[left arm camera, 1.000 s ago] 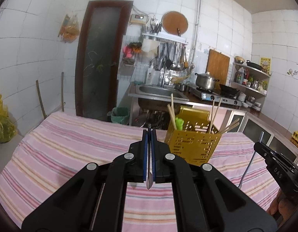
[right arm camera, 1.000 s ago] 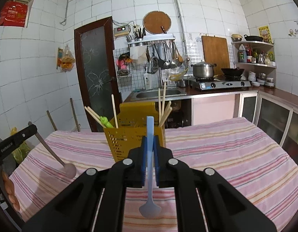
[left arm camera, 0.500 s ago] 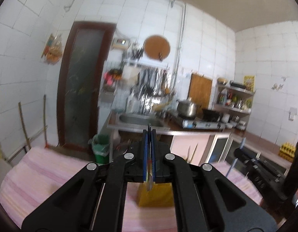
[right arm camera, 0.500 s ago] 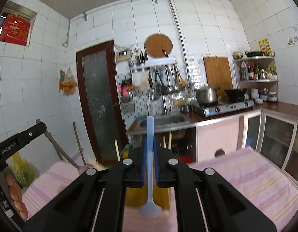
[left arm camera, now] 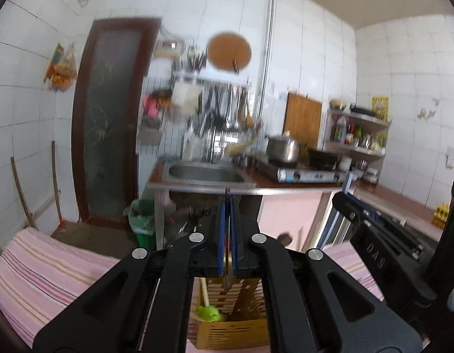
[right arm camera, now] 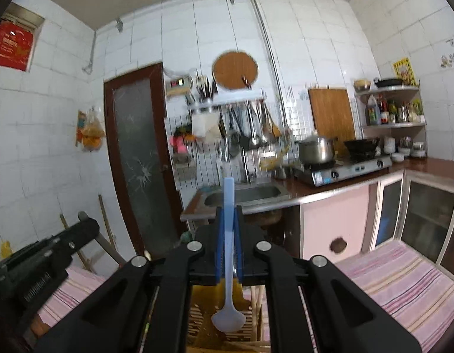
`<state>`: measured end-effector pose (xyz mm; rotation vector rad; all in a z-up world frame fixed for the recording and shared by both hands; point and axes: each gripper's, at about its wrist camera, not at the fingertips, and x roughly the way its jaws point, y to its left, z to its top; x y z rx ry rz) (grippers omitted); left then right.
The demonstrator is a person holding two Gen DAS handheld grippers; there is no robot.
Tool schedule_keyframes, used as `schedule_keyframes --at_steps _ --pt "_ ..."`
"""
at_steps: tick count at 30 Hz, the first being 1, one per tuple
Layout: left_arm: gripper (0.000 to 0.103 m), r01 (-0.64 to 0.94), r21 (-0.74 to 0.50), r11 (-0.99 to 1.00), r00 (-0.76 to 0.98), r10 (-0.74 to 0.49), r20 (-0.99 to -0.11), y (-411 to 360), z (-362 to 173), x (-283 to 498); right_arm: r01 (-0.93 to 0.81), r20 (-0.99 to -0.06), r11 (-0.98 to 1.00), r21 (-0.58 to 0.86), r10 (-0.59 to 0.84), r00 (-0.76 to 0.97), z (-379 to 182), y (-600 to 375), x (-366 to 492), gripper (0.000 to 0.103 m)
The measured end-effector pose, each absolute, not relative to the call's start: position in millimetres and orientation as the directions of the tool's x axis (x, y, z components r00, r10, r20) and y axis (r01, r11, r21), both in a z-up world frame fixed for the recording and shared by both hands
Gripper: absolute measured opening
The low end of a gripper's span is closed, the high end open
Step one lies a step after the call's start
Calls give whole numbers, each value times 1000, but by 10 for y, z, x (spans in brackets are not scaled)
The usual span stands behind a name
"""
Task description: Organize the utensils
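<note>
Blue plastic spoon and metal utensil, each pinched between gripper fingers, hang above the yellow caddy; chopsticks already inside, both undeposited.

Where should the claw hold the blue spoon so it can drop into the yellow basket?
Grip the blue spoon on its flat, straight handle, coming from above with a pad on each flat side. The right claw does exactly that: the bowl hangs down, free, over the yellow basket. The rounded bowl would probably slip between the pads.
</note>
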<state>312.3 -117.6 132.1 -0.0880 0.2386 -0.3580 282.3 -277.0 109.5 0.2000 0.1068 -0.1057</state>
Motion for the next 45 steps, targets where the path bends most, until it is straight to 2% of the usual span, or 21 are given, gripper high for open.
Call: schedule_keyframes --at_steps 6,12,13,14,15,16,17,19,20,22,24,26,28,38,41,45 --pt "2 338 -94 936 886 -350 -303 -1228 940 3375 153 -205 973 171 -117 972 767 -2831 3055 7" --pt "3 322 -138 937 863 -350 -365 -1050 923 3389 181 -281 976 124 -141 949 716 -2857 3045 11" --pt "4 313 -146 938 864 -345 -366 -996 947 3343 180 -285 977 116 -141 948 752 -2871 3004 21" --pt "5 308 -151 939 866 -342 -365 -934 989 3263 183 -285 977 113 -145 947 783 -2883 2953 43" --pt "13 304 -148 941 867 -338 -366 -892 1015 3193 190 -281 975 111 -153 948 827 -2904 2870 53" --pt "26 296 -144 944 872 -329 -363 -839 1051 3106 195 -274 974 111 -159 948 874 -2926 2772 59" --pt "33 289 -142 947 878 -321 -355 -774 1089 2998 198 -274 974 109 -162 948 915 -2953 2698 59" --pt "62 279 -135 951 888 -309 -341 -676 1152 2823 199 -281 974 107 -162 946 1002 -2993 2497 61" --pt "67 267 -125 956 898 -294 -327 -603 1189 2677 198 -283 974 107 -161 946 1041 -3002 2389 69" --pt "91 251 -105 962 915 -272 -299 -502 1239 2426 196 -273 976 98 -163 948 1091 -2981 2185 80" --pt "98 224 -75 972 937 -236 -256 -422 1269 2136 185 -252 980 73 -161 954 1129 -2925 1859 86" --pt "98 221 -51 974 943 -226 -244 -355 1249 1867 173 -240 983 65 -153 959 1130 -2867 1607 94" --pt "98 227 -55 972 934 -234 -270 -290 1200 1695 160 -230 984 76 -139 963 1071 -2789 1315 98" --pt "98 176 -85 981 934 -194 -300 104 524 732 162 -262 984 80 -136 956 361 -2374 447 98" --pt "98 171 -53 984 935 -179 -305 124 345 597 149 -298 986 81 -118 947 139 -2271 350 99" --pt "98 157 -9 987 945 -153 -289 115 158 501 156 -278 987 48 -137 951 -40 -2155 188 98"
